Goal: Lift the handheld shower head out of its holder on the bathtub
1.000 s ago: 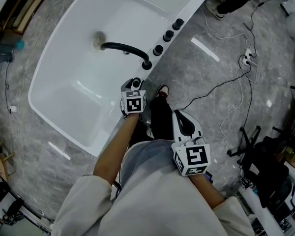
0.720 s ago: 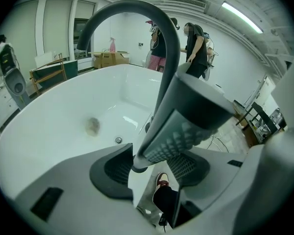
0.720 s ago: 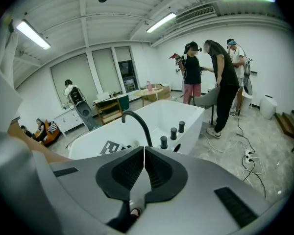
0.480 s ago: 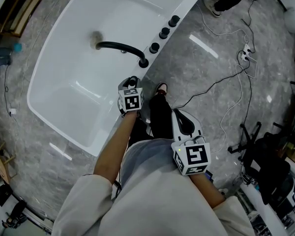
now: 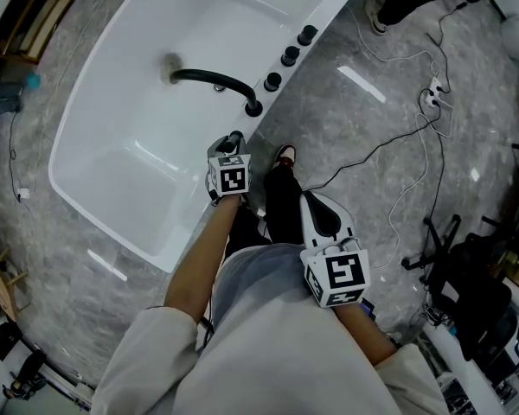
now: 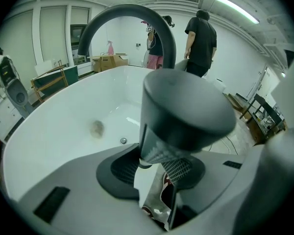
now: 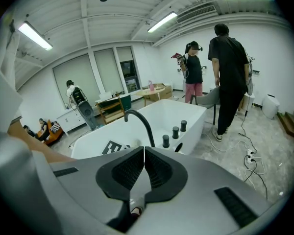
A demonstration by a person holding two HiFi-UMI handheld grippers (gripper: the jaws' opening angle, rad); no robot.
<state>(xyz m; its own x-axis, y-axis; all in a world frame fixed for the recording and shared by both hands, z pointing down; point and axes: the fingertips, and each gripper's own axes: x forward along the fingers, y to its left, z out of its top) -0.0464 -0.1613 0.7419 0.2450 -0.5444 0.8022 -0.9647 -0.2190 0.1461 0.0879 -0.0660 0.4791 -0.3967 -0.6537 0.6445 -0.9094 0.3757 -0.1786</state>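
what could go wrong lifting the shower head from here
1. The jaws of the left gripper are closing around the shower head low, under its wide top. Lifting before the pads press firmly could let it slip or tilt.
2. The black spout arches close by, so a swinging lift may knock it.
3. The right gripper is shut and off to the side, so nothing backs up a drop.

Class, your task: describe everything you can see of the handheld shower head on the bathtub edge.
The shower head is dark grey and matte, metal or plastic by its look, with a wide round top tapering to a narrower neck. It stands upright on the white bathtub rim, near the curved black spout; its holder is hidden. The left gripper is closing around the neck, one pad on either side, not clearly pressing yet.
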